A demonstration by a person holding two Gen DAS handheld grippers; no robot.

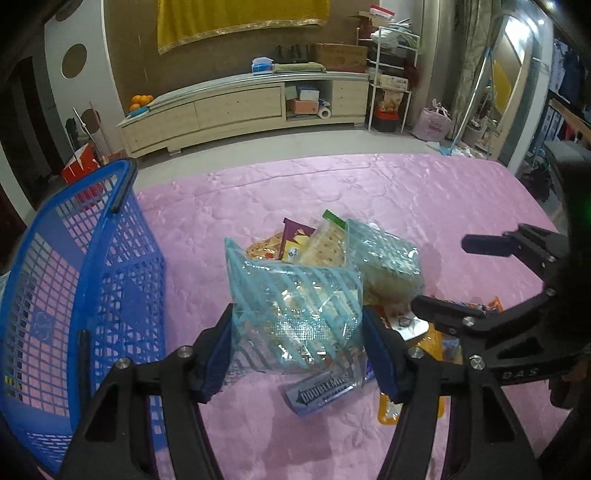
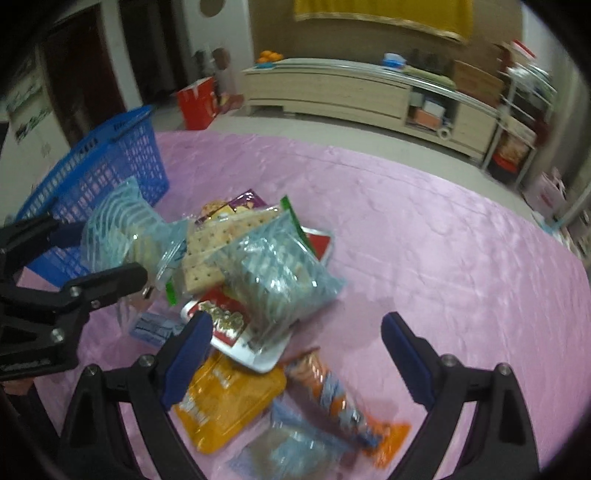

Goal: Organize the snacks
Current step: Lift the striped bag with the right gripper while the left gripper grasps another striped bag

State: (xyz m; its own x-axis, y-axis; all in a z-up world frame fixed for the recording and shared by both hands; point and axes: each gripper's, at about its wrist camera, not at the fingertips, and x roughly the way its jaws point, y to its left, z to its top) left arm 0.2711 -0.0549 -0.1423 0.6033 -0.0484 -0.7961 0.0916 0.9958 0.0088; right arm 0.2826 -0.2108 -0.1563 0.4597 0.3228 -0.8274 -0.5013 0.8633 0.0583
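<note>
Left gripper [image 1: 297,332] pinches a blue-striped clear snack bag [image 1: 295,314] beside the empty blue mesh plastic basket [image 1: 122,266]; right gripper [image 2: 295,354] spread over the heaped snack packets [image 2: 258,266], all still unsorted

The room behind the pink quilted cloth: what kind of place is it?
Most likely a home living room. A long pale wooden media cabinet runs along the wall under a yellow fringed cloth, with oranges at its end, and cardboard boxes and a white wire rack stand beside it.
</note>
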